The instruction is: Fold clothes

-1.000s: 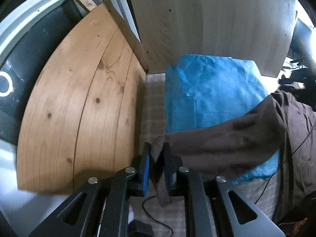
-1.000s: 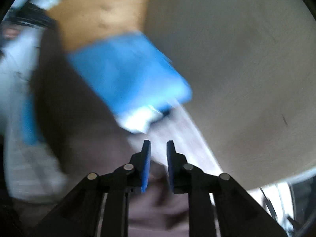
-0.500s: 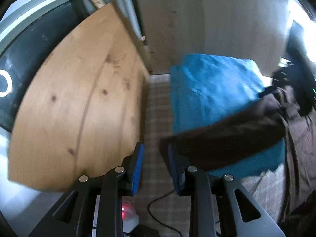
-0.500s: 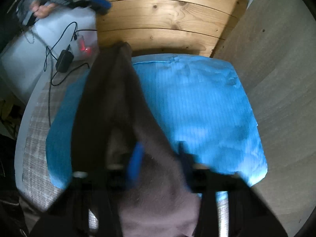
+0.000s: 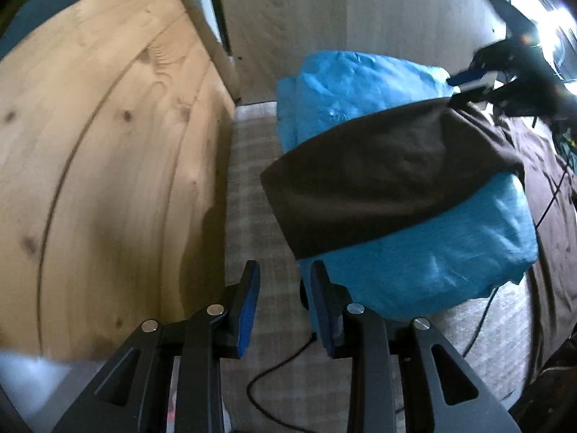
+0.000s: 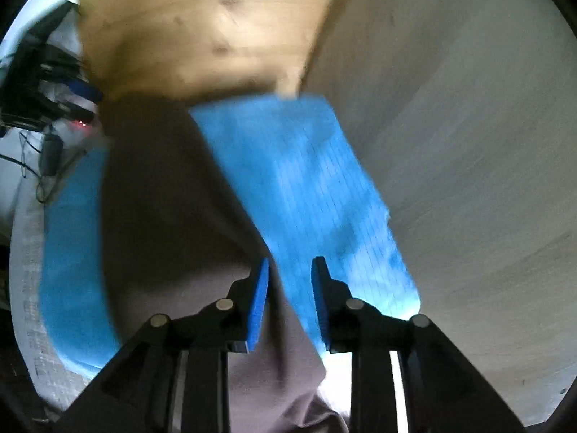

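A dark brown garment [image 5: 382, 176] lies as a band across a blue folded cloth [image 5: 414, 259] on a grey checked surface. My left gripper [image 5: 285, 288] is open and empty, just in front of the brown band's near end. In the blurred right wrist view my right gripper [image 6: 288, 288] is open and empty above the brown garment [image 6: 162, 187] and the blue cloth [image 6: 306, 180]. The right gripper also shows in the left wrist view [image 5: 472, 84] at the band's far end.
A wooden board [image 5: 101, 151] stands along the left. A pale panel [image 5: 360, 18] rises behind the cloths. A black cable [image 5: 274, 371] lies on the grey checked surface [image 5: 249, 166]. More brown fabric [image 5: 541, 180] spreads at the right.
My left gripper opened and let go of the brown garment's end, which now lies flat across the blue cloth. My right gripper also came off the fabric and stands open.
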